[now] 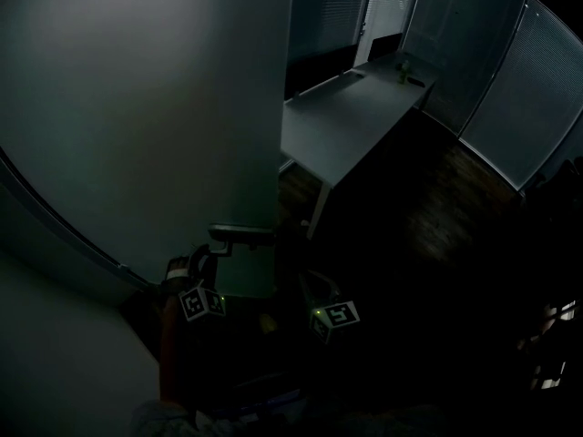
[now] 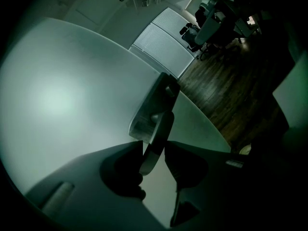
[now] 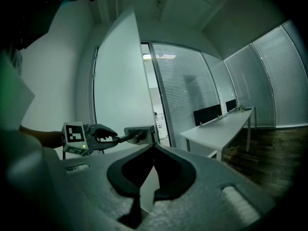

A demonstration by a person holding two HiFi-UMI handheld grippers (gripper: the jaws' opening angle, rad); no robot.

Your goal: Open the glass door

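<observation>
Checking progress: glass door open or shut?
Open: glass door stands swung clear, room showing past its free edge; left gripper clamps its handle.

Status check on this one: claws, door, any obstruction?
Left claw shut on door handle. Right claw shut, empty. Glass door ajar. Nothing visibly blocking its swing.

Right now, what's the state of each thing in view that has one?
glass door, partly open
door handle, clamped in left hand-held gripper
left hand-held gripper, shut on door handle
right hand-held gripper, shut, empty
blinds, lowered
</observation>
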